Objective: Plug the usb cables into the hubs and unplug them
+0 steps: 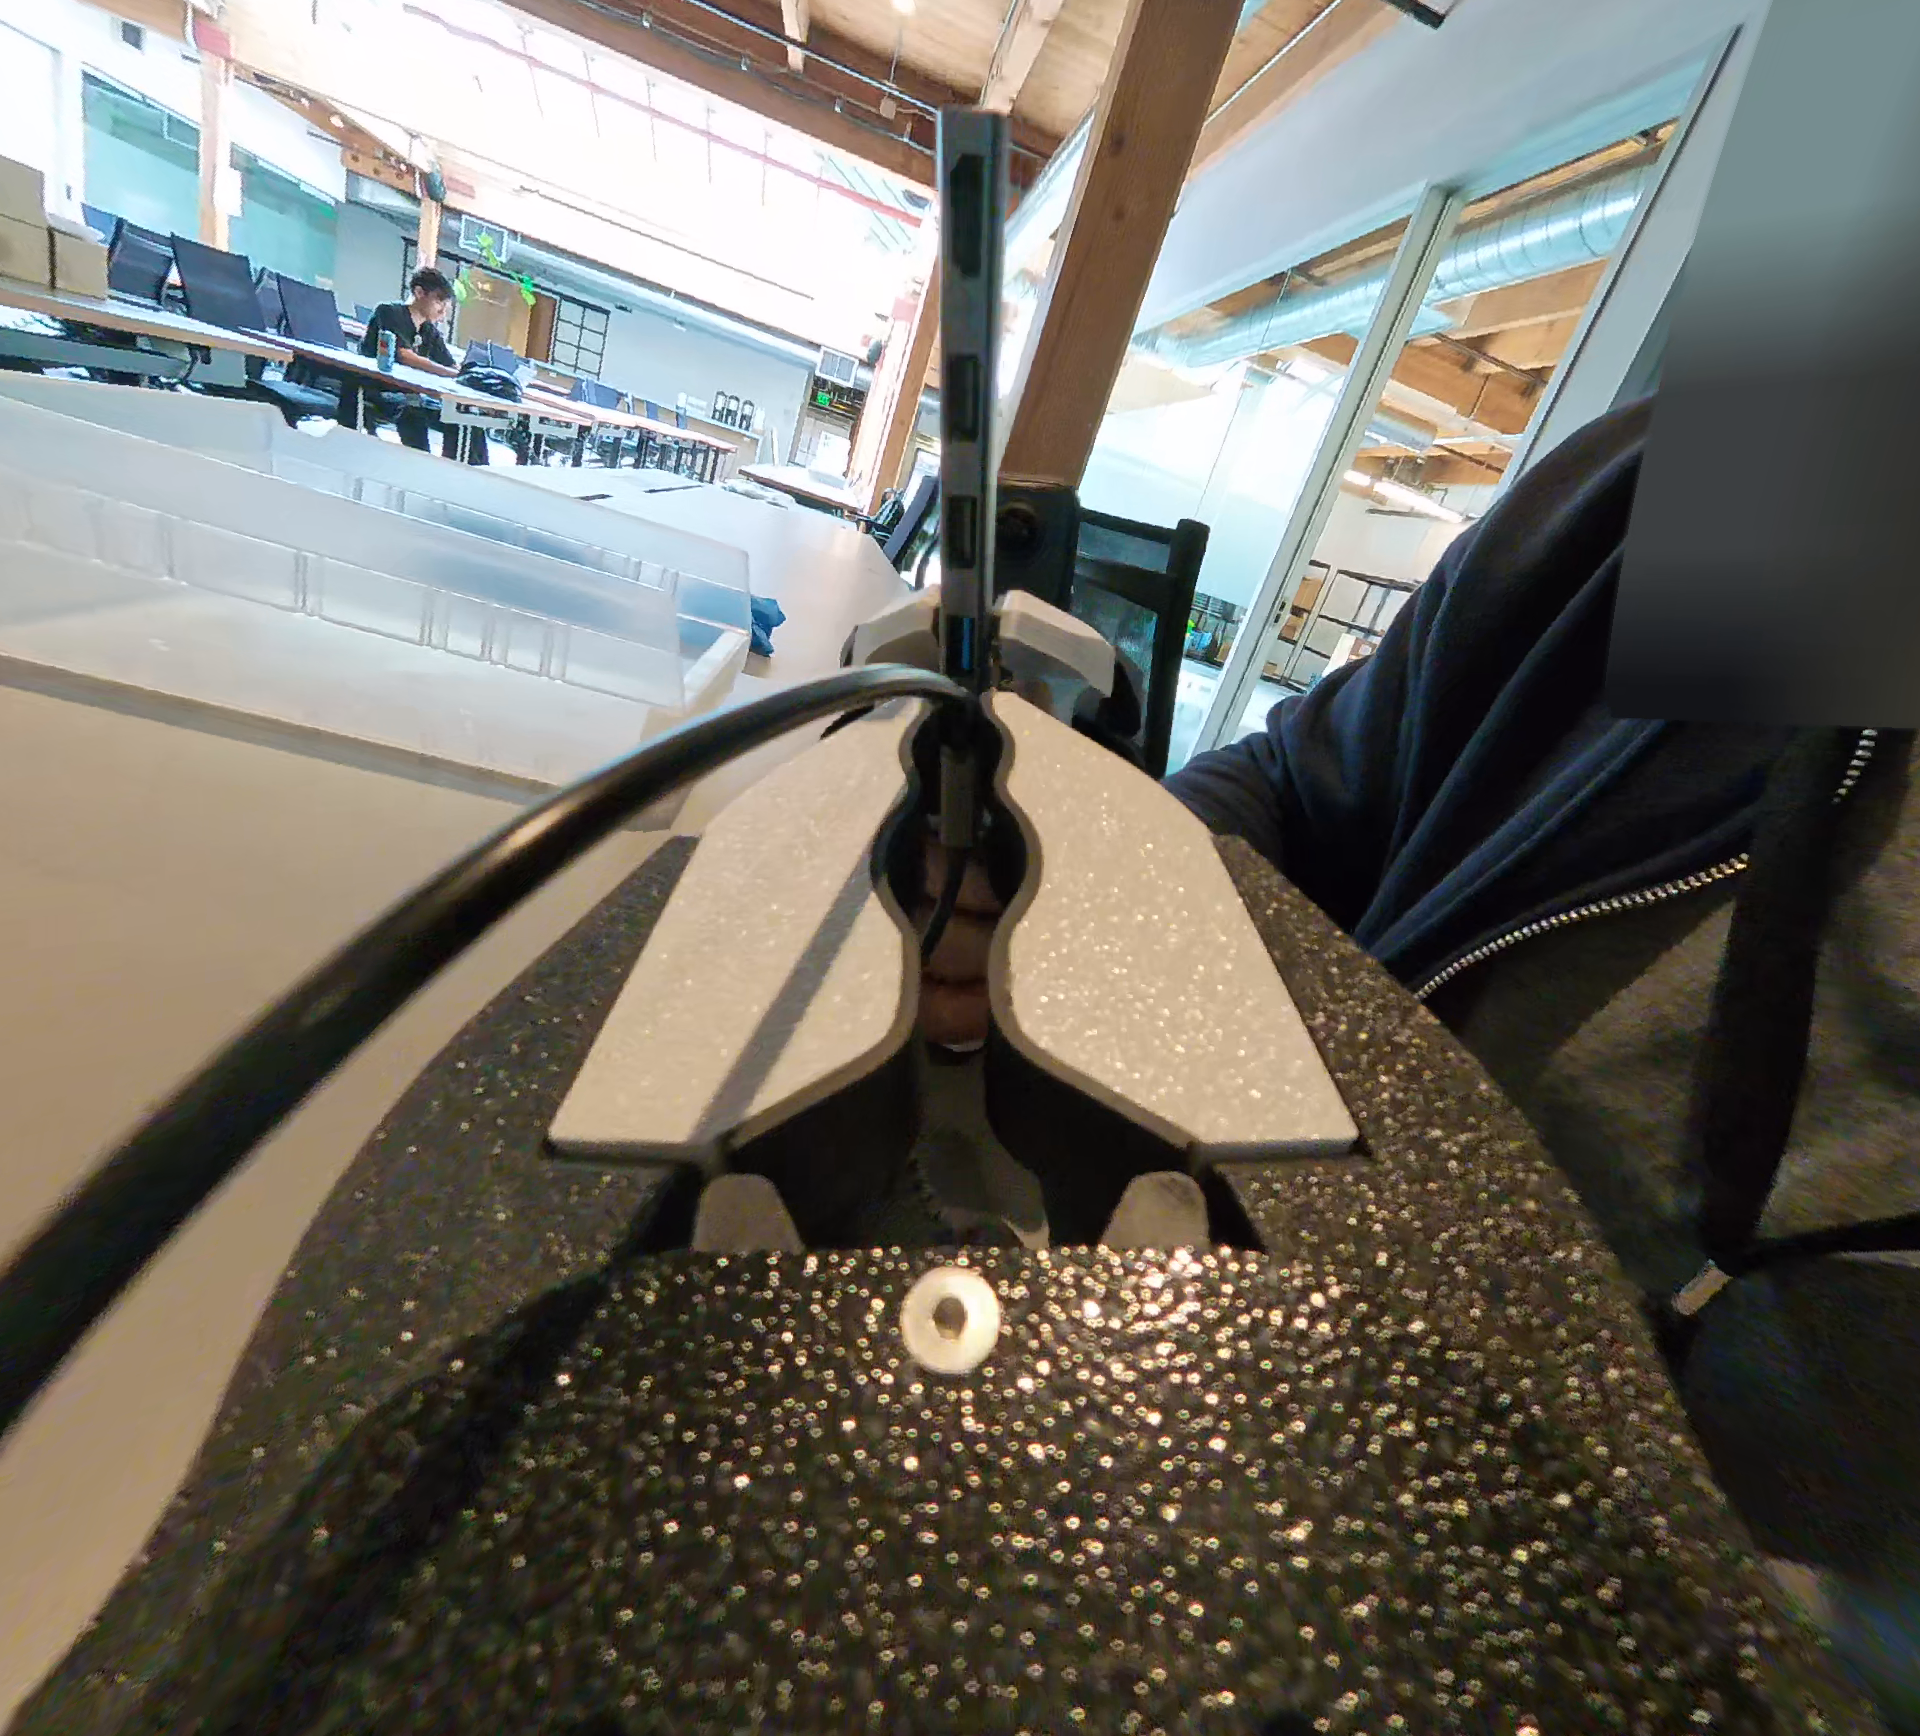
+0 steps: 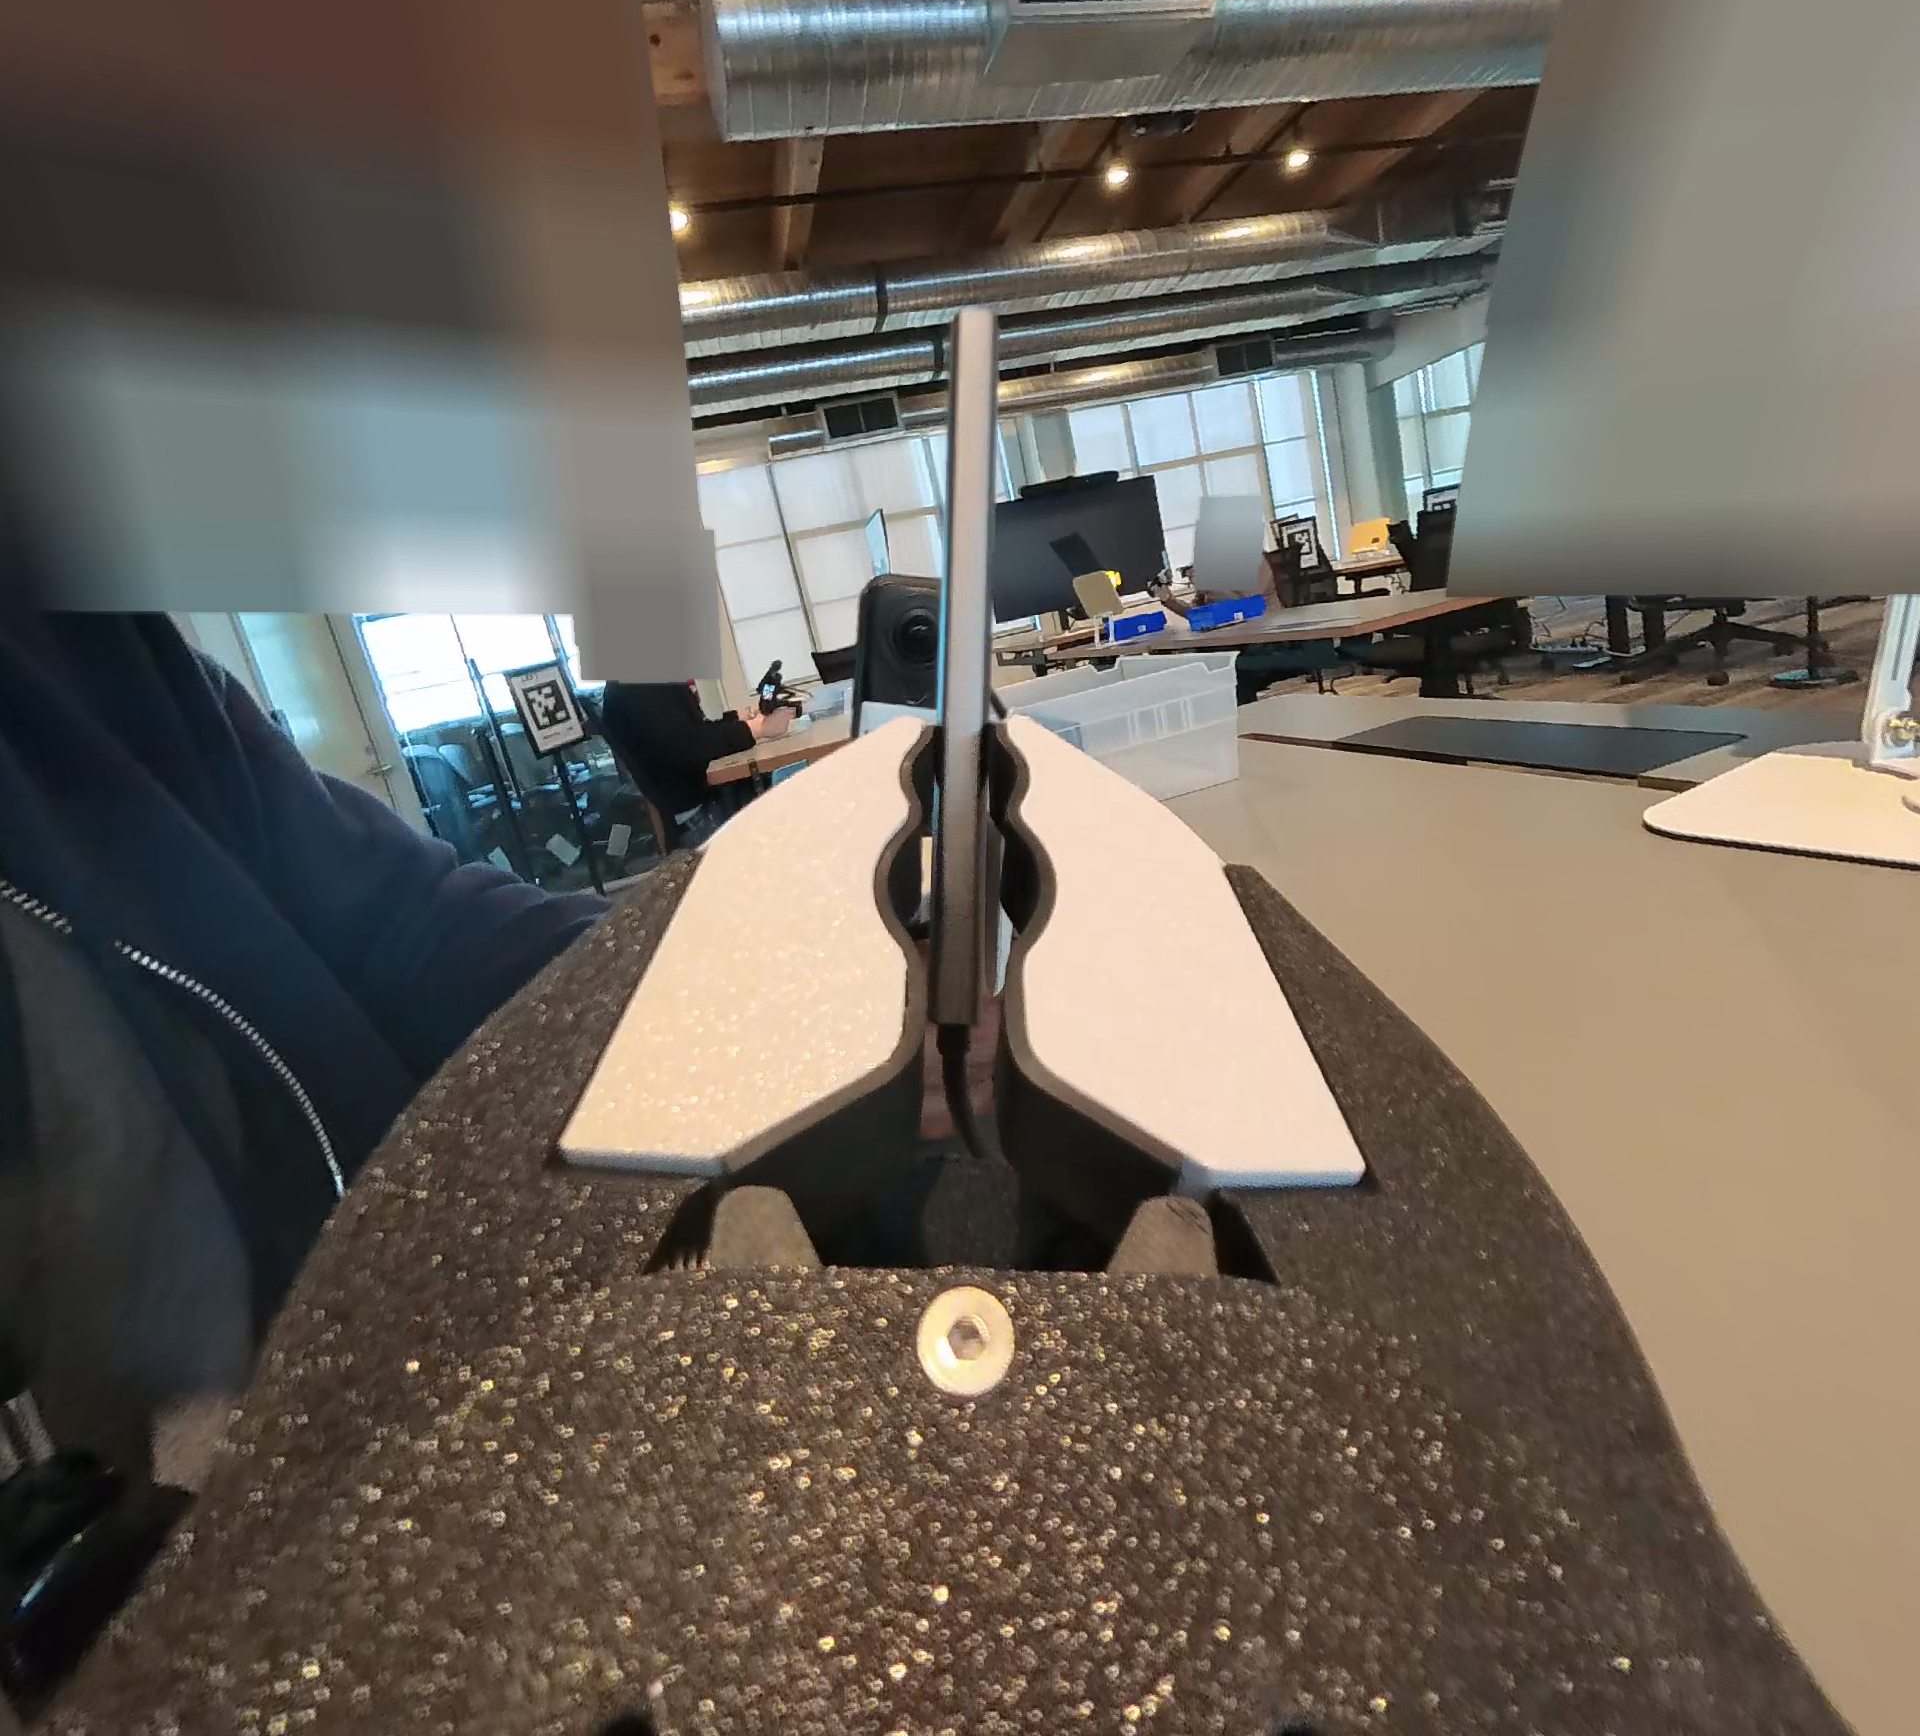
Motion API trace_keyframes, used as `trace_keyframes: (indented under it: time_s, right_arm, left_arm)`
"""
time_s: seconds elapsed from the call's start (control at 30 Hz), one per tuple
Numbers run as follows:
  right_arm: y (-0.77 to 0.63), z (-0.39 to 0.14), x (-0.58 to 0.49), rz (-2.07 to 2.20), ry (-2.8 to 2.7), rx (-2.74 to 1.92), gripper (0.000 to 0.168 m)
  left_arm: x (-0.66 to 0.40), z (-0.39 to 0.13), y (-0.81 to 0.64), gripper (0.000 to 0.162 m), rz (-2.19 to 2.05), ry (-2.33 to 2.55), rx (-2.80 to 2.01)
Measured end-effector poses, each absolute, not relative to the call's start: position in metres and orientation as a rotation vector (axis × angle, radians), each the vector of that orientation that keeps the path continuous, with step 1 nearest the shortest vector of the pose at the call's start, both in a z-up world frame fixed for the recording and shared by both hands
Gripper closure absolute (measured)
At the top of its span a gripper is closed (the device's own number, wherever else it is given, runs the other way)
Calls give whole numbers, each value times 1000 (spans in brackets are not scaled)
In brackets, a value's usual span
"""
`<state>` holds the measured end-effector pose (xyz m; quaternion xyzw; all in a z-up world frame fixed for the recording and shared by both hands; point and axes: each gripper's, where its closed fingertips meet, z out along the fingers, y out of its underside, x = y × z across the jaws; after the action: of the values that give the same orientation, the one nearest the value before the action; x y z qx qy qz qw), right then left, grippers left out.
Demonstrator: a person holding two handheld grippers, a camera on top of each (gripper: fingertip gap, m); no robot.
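My right gripper (image 2: 966,730) is shut on a slim grey USB hub (image 2: 964,543) and holds it upright, edge-on; the hub's own thin lead (image 2: 961,1094) hangs below. In the left wrist view the hub (image 1: 971,336) shows its row of ports, with the right gripper's white fingers (image 1: 1029,626) around its lower part. My left gripper (image 1: 971,699) is shut on the plug end of a black USB cable (image 1: 468,897), which arcs away to the left. The fingertips sit right at the hub's lowest port. I cannot tell whether the plug is seated.
Clear plastic bins (image 1: 416,595) stand on the pale table (image 1: 156,907) to the left. The person's dark jacket (image 1: 1507,751) fills the right. In the right wrist view another clear bin (image 2: 1143,720), a black mat (image 2: 1538,741) and a white stand base (image 2: 1787,803) lie on the table (image 2: 1455,1011). My two grippers' fingertips are within a few centimetres of each other.
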<state>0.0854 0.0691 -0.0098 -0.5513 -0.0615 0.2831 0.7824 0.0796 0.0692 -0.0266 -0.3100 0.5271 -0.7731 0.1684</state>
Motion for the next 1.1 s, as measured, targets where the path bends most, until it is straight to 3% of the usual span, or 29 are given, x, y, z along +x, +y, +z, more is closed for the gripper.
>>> trace_keyframes:
  time_s: [1.1]
  right_arm:
    - [55, 23, 101, 916, 139, -799, 159]
  left_arm:
    - [79, 5, 64, 156, -2282, 1131, -1030]
